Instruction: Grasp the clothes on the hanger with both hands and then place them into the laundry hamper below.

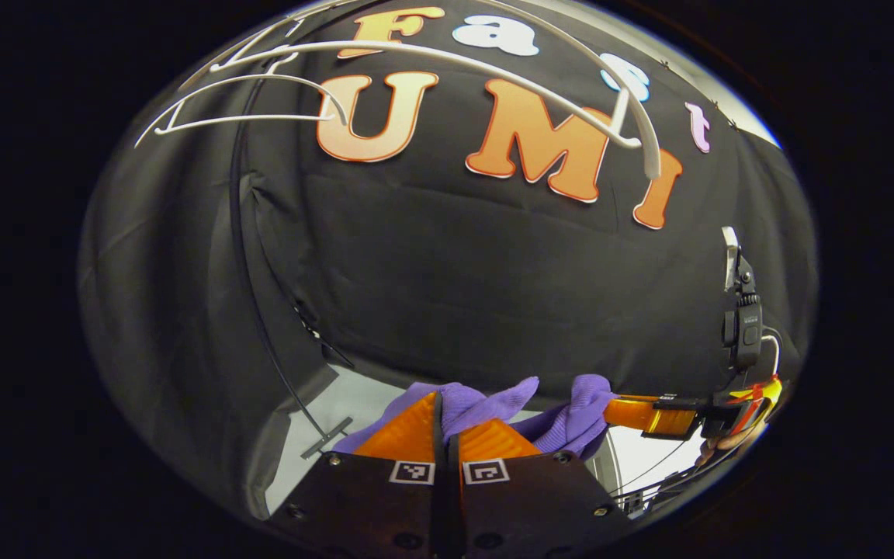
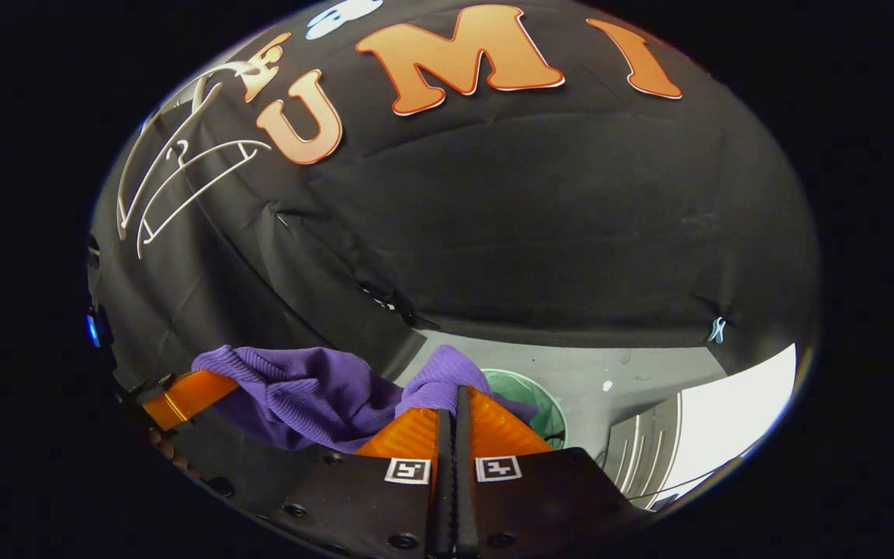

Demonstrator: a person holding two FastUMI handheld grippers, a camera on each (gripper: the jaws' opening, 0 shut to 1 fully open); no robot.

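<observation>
**Purple garment off the hangers, held between 2 grippers above the hamper**

The left gripper (image 1: 447,423) has its fingers pressed together on a bunch of the purple garment (image 1: 493,411), low and centre in the left gripper view. The right gripper (image 2: 453,419) is likewise closed tight on another fold of the cloth, low and centre in its own view. The garment spans the gap between them, sagging in the lower left of the right gripper view.

The white hangers (image 1: 276,93) sit bare in the upper left of both views, so the garment appears to be free of them and ready for lowering.

Risk, as a judgement: each grip catches only a small pinch of cloth, so a pull apart could slip 1 corner free. The loose middle could also drape over the hamper's rim if the release comes off-centre.

The right gripper view shows the green laundry hamper (image 2: 544,404) just beyond its fingers, lower centre. The left gripper view instead shows the right gripper from the side at the lower right edge.
</observation>
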